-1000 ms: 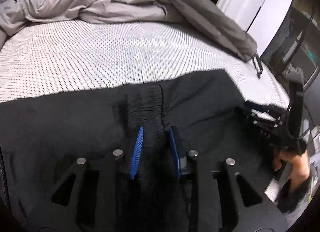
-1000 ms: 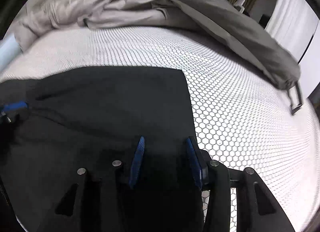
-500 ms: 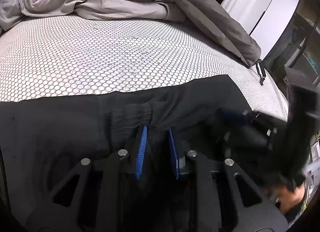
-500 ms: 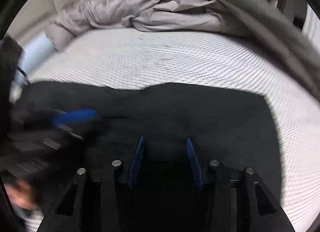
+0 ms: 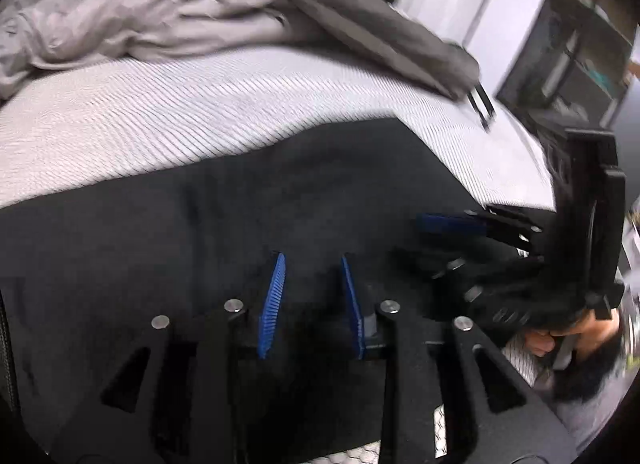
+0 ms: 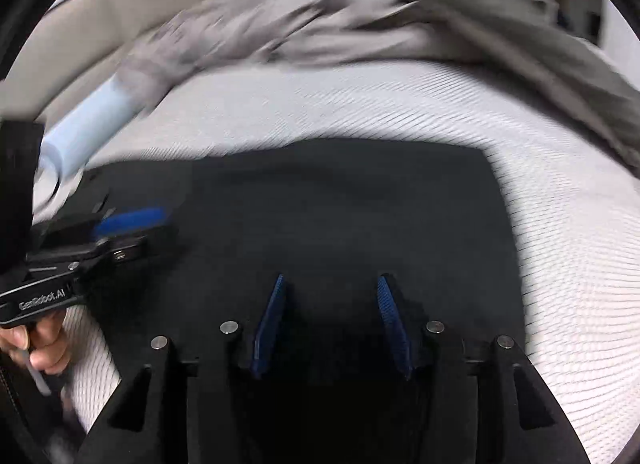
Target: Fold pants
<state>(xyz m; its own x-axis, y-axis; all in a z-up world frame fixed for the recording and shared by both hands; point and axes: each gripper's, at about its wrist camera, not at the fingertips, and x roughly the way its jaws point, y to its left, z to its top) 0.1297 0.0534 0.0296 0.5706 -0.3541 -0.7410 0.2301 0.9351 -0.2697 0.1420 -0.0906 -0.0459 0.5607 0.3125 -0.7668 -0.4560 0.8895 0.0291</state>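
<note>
Black pants [image 5: 280, 204] lie flat on the white honeycomb-patterned bed; they also fill the middle of the right wrist view [image 6: 340, 216]. My left gripper [image 5: 312, 260] hovers low over the pants, its blue pads apart with only flat cloth beneath them. My right gripper [image 6: 330, 282] is open wide over the pants near their right edge. In the left wrist view the right gripper [image 5: 460, 224] sits at the right over the cloth. In the right wrist view the left gripper [image 6: 128, 224] sits at the left. Both views are motion-blurred.
A rumpled grey duvet [image 5: 180, 16] is piled along the far side of the bed [image 5: 200, 112], trailing to the right edge. A pale blue roll [image 6: 84, 132] lies at the far left. A dark shelf unit [image 5: 580, 44] stands beyond the bed.
The left gripper's pads have spread apart from nearly closed on a bunch of cloth, and the gathered fabric now lies flat. Both grippers have shifted sideways over the pants.
</note>
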